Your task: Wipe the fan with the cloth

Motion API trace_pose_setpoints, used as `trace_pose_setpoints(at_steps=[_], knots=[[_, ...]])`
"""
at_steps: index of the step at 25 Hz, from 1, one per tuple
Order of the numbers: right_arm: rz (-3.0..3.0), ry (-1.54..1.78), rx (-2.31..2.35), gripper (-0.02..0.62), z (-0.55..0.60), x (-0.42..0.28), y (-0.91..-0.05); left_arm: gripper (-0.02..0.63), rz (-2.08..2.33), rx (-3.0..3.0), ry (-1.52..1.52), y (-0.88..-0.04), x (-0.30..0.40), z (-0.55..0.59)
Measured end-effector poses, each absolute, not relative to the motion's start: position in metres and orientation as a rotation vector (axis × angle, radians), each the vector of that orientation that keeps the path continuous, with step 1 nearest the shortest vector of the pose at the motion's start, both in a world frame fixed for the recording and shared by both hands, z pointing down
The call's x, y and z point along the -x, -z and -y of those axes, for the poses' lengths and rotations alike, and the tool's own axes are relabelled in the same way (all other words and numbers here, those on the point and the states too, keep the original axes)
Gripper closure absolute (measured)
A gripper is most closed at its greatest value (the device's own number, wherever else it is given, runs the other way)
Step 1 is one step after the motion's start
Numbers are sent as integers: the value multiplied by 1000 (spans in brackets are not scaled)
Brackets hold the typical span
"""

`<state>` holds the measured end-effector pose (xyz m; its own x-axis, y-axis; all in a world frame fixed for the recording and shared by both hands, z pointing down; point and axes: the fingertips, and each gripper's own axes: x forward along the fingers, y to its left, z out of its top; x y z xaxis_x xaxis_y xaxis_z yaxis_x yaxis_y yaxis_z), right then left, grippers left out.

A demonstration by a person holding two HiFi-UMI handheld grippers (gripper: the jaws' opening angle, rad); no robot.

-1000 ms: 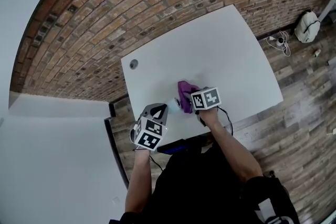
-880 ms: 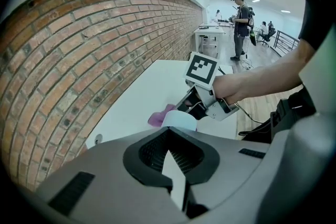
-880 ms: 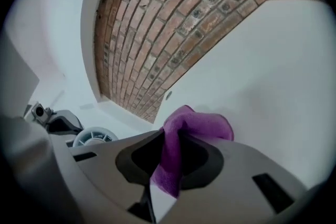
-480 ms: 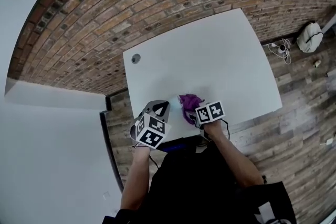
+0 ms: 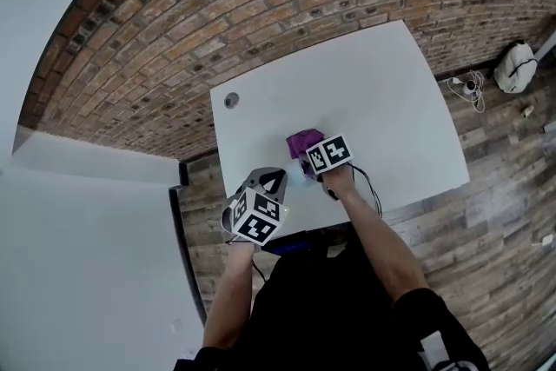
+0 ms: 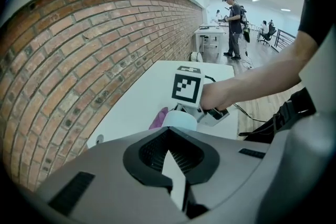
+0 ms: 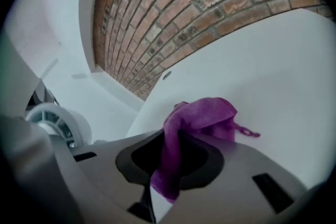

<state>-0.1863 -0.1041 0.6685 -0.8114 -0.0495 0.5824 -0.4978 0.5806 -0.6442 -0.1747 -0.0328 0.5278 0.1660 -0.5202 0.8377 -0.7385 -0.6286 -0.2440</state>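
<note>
1. Your left claw (image 6: 176, 176) is clenched on the fan (image 6: 181, 119). The fan's round head stands just ahead of the claw's tips, which I judge steadies it for wiping.
2. Your right claw (image 7: 167, 176) grasps the cloth (image 7: 202, 118). Most of it bunches ahead of the tips over the table (image 5: 382, 91), likely as a loose pad to rub with.
3. The fan sits near the right claw's left side, and the cloth looks apart from it.
4. Count: one fan, one cloth, two claws, one table.
</note>
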Motion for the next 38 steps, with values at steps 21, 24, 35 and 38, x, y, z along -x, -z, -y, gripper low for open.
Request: trace_pose_setpoints(at_steps=[21, 24, 35, 38], knots=[[2341, -1393, -532, 531, 124, 165, -653, 604, 1245, -2225, -1440, -528, 176, 32], [2285, -1429, -500, 531, 94, 167, -674, 605, 1248, -2231, -1439, -526, 176, 33], [2203, -1414, -302, 529, -4, 129, -682, 604, 1250, -2246, -1418, -526, 174, 36], [2254, -1426, -351, 529, 31, 122, -661, 604, 1262, -2252, -1404, -526, 177, 33]])
